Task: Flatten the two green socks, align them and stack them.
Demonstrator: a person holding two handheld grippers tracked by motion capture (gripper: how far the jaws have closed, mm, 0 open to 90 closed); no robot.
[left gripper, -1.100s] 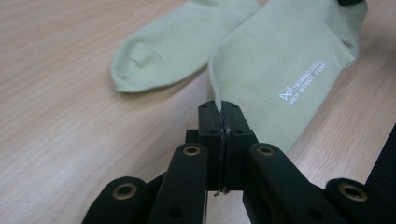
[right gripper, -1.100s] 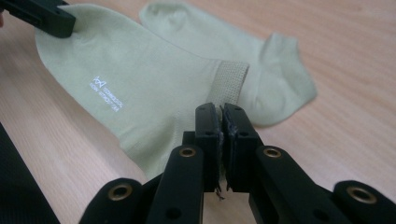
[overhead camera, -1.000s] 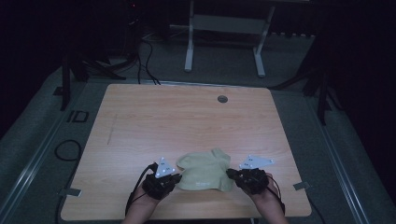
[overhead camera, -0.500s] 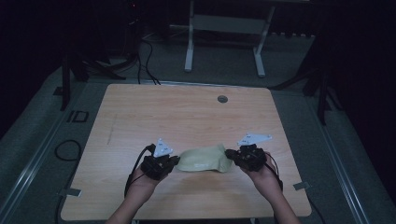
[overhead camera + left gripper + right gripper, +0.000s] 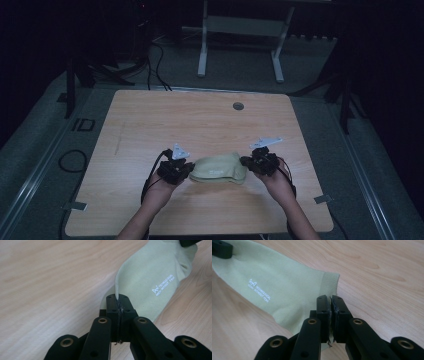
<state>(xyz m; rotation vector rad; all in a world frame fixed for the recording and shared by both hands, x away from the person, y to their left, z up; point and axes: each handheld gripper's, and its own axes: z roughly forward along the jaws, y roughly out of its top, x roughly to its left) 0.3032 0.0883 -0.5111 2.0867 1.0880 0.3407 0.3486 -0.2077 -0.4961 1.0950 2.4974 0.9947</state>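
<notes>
Left gripper (image 5: pixel 119 305) and right gripper (image 5: pixel 330 305), each clamped on one end of the sock (image 5: pixel 218 168), on the table (image 5: pixel 200 125).

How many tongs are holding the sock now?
2. The left tongs pinch one end of the sock; the right tongs pinch its other end, by the cuff. A second layer may be hidden.
</notes>
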